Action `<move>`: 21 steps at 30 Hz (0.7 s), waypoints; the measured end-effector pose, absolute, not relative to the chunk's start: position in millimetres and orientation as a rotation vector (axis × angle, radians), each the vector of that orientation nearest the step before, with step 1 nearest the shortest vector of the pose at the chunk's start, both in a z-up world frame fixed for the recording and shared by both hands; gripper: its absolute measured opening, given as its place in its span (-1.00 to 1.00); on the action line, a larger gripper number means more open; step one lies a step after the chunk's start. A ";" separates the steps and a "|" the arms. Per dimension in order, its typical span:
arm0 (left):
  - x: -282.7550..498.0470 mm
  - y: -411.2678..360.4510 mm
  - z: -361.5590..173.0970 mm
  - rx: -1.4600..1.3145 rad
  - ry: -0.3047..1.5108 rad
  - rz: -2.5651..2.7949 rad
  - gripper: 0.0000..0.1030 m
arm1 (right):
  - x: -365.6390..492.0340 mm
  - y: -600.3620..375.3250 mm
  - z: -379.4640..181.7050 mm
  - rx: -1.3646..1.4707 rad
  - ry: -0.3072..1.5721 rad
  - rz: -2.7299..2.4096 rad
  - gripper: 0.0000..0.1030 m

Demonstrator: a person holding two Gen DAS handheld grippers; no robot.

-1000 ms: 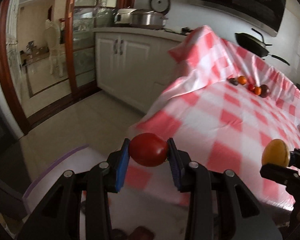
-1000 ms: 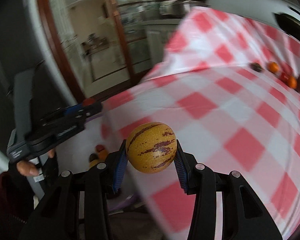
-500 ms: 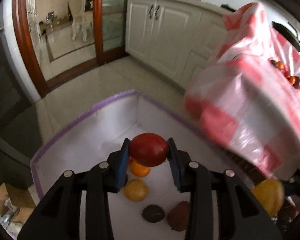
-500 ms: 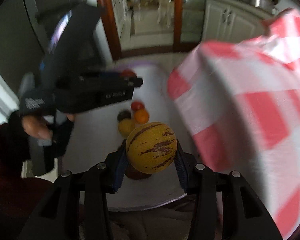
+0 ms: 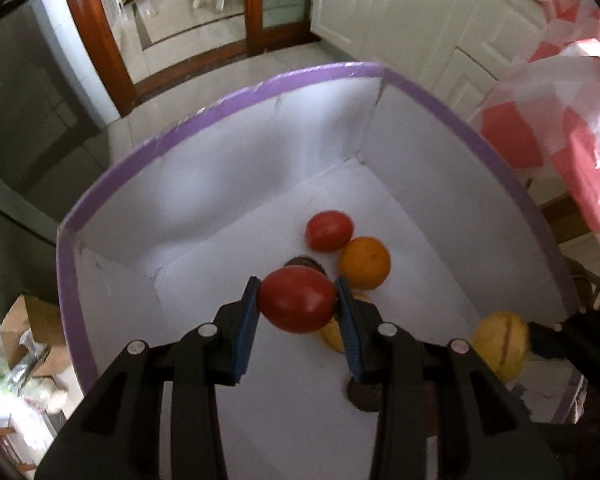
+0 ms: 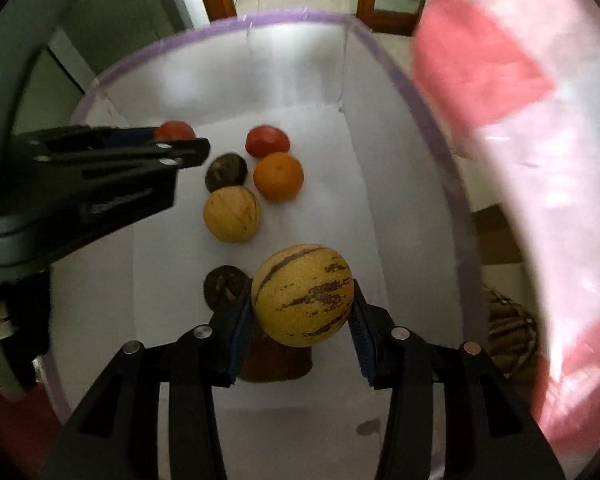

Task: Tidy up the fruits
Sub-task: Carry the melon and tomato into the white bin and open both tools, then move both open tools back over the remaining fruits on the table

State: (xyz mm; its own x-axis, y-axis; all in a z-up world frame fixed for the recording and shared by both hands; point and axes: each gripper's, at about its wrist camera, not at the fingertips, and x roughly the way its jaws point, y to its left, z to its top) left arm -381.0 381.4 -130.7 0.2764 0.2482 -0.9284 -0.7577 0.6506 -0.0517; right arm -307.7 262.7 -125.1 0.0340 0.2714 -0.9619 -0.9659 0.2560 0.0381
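Observation:
My left gripper (image 5: pixel 297 304) is shut on a red tomato (image 5: pixel 298 303) and holds it above the inside of a white box with a purple rim (image 5: pixel 260 90). My right gripper (image 6: pixel 303 296) is shut on a yellow striped melon (image 6: pixel 303 294) over the same box (image 6: pixel 420 92). On the box floor lie a red tomato (image 6: pixel 267 141), an orange (image 6: pixel 278 176), a yellow melon (image 6: pixel 231 214) and two dark fruits (image 6: pixel 226 167). The left gripper (image 6: pixel 180 136) shows in the right wrist view at the box's left; the held melon (image 5: pixel 500 344) shows at the right of the left wrist view.
The red-and-white checked tablecloth (image 6: pixel 520 120) hangs just right of the box. White cabinets (image 5: pixel 400 4) and a wooden-framed glass door (image 5: pixel 204 4) stand beyond it. Cardboard boxes (image 5: pixel 28 328) lie on the floor at the left.
Both grippers swung from over the table down to the box, each keeping its fruit. They now sit lower and closer over the box floor than half a second ago.

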 end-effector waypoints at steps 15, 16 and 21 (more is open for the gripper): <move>-375.1 387.9 -150.5 -0.607 1.179 0.769 -0.18 | -310.8 274.9 -151.6 -0.920 1.115 1.114 -0.13; -376.0 389.2 -149.0 -0.612 1.177 0.767 -0.13 | -310.9 274.7 -151.2 -0.919 1.113 1.114 -0.13; -379.1 395.5 -147.8 -0.644 1.160 0.789 0.50 | -310.5 274.9 -150.4 -0.903 1.113 1.112 0.00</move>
State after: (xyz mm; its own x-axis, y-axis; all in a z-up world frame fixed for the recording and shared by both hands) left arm -379.1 395.5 -147.8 0.1964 0.2058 -0.9587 -0.8158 0.5767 -0.0433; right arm -310.5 274.9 -150.4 0.0667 0.2160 -0.9741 -0.9738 0.2266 -0.0164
